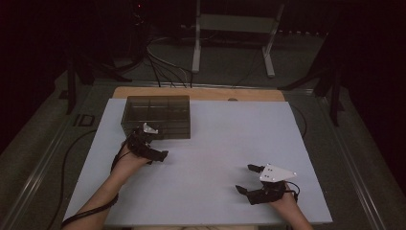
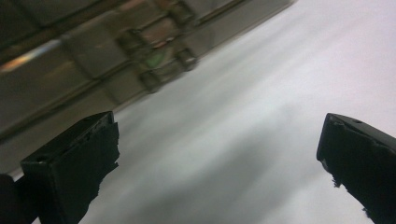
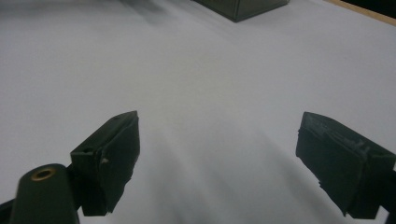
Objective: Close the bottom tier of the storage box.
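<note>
My right claw sits nearest me, low over the white bench and well apart from the compartment box, off to the box's right and toward my side. Its jaws stand wide apart with nothing between them; in the right gripper view I see bare bench between the pads and a corner of the box far ahead.

My left claw is farther out and just beside the box, at its near wall toward the left corner. Its jaws are spread as wide as they go and hold nothing. In the left gripper view the box fills the upper left, tilted because my hand is rolled, and its clasp lies ahead of the jaws and up to the left.

The box is a dark, see-through organiser with dividers, resting flat at the bench's far left, its long side running across the bench. I cannot tell what is inside it.

So the box lies just ahead of my left claw, and the left hand is clearly the nearer one. I judge any next reach to the box falls to the left claw, aimed at the near wall or the clasp.
</note>
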The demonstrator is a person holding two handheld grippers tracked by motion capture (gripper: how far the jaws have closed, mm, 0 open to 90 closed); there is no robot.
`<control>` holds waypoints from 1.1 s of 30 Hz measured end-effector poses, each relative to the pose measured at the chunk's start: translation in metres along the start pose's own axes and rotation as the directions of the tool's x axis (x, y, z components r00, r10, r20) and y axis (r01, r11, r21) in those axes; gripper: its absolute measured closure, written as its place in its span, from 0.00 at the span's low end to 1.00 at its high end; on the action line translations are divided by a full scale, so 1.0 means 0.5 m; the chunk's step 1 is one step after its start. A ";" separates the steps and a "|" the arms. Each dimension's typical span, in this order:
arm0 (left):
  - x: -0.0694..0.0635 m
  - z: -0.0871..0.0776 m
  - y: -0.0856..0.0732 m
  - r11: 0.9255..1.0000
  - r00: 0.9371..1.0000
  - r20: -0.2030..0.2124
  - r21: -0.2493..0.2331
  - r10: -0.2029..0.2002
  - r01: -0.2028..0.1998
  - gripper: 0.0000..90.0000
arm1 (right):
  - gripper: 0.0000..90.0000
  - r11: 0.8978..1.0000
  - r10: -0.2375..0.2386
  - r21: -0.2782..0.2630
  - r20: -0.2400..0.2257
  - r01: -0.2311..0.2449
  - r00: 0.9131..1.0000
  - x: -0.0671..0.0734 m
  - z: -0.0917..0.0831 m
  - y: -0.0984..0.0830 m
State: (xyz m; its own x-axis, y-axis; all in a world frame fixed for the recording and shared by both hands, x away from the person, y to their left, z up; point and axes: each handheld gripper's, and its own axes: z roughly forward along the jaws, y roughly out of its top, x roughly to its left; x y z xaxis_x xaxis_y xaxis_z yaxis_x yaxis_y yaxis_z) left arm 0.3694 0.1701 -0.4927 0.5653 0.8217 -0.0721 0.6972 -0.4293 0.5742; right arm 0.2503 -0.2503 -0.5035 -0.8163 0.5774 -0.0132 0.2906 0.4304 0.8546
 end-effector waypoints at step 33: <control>-0.058 -0.027 0.010 0.967 0.947 0.214 -0.145 0.239 -0.212 0.00 | 0.15 1.000 0.002 0.001 -0.001 -0.002 1.000 0.001 0.000 0.000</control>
State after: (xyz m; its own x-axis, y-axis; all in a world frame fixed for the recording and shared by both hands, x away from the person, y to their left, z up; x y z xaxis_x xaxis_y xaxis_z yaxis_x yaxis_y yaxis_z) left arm 0.3504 0.1493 -0.4767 0.7968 0.5950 -0.1056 0.4904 -0.5345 0.6883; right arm 0.2499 -0.2502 -0.5035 -0.8164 0.5773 -0.0110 0.2925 0.4299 0.8542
